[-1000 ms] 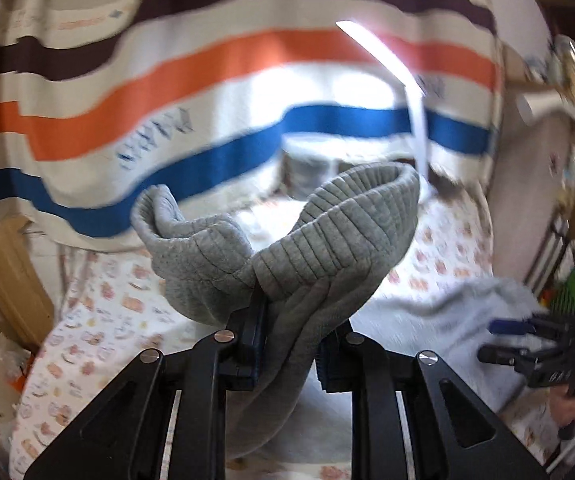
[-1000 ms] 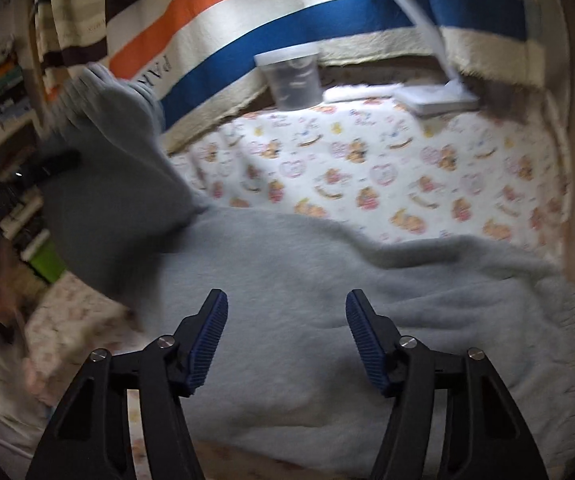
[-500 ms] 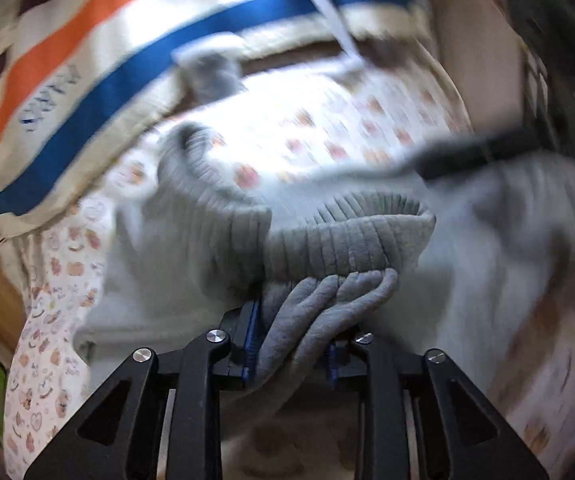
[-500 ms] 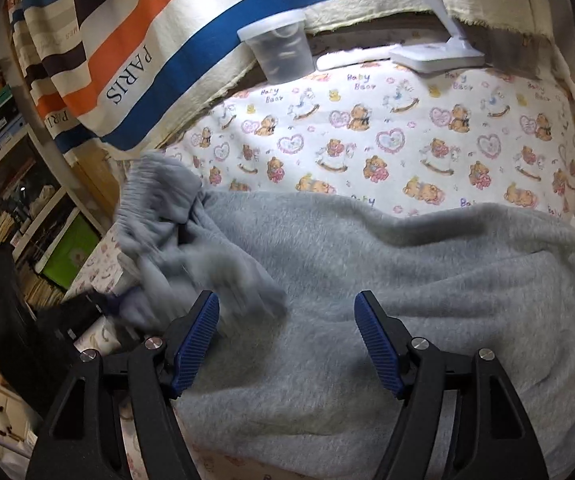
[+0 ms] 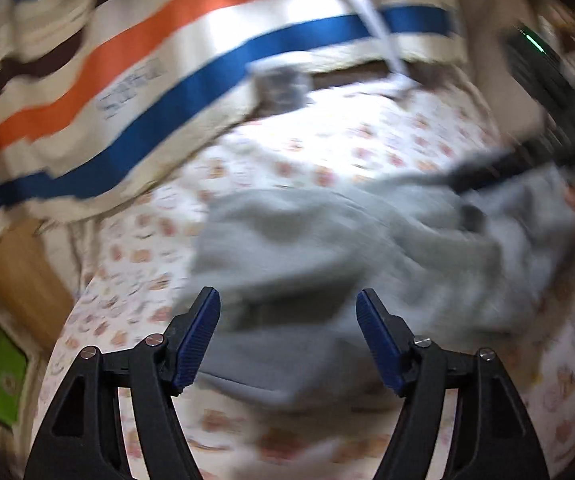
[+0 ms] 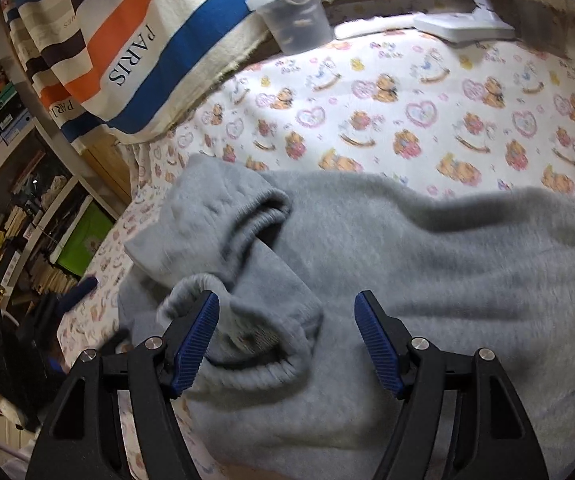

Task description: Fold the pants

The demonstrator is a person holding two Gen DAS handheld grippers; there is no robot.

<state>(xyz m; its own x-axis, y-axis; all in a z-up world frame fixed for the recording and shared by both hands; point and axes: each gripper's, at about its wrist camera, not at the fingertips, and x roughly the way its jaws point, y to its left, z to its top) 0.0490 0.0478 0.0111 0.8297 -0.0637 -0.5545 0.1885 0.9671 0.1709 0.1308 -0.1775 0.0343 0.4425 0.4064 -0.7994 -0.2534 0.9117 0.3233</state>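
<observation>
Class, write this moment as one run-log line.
left gripper: jaws just opening, cuffs released | right gripper: open above pants | grey pants: cuffs folded over, on bedsheet

Grey pants (image 6: 407, 248); bear-and-heart print sheet (image 6: 427, 92); orange, blue, brown striped blanket (image 6: 127, 40).

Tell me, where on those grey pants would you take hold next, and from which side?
Probably the ribbed cuffs lying doubled on the left end of the grey pants. They stand up as thick rolled rims, so jaws can slip over an edge, while the rest lies flat. Come from above at the left, where the open left gripper hangs; its jaws have just been opening, with nothing clamped.
</observation>
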